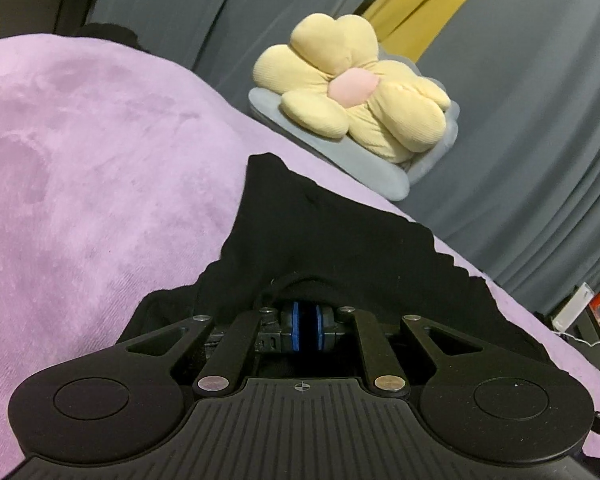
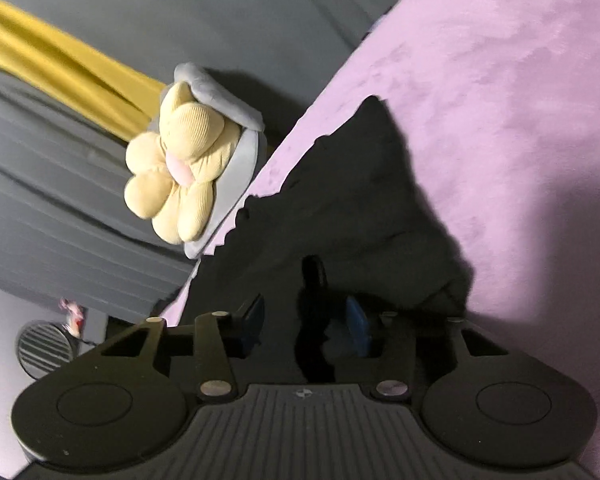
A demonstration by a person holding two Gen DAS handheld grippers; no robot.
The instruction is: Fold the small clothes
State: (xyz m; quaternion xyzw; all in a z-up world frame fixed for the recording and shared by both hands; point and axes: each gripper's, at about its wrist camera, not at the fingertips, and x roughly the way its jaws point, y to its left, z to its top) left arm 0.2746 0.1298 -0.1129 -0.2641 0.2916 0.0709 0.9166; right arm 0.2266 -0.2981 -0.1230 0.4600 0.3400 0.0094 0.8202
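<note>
On pink blanket (image 1: 100, 160): left gripper (image 1: 306, 326) pinches black garment (image 1: 320, 232); right gripper (image 2: 306, 324) gapes, apparently empty. Keep hem taut.

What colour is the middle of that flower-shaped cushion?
Pale pink, ringed by soft yellow petals. The flower cushion shows best in the left wrist view.
</note>
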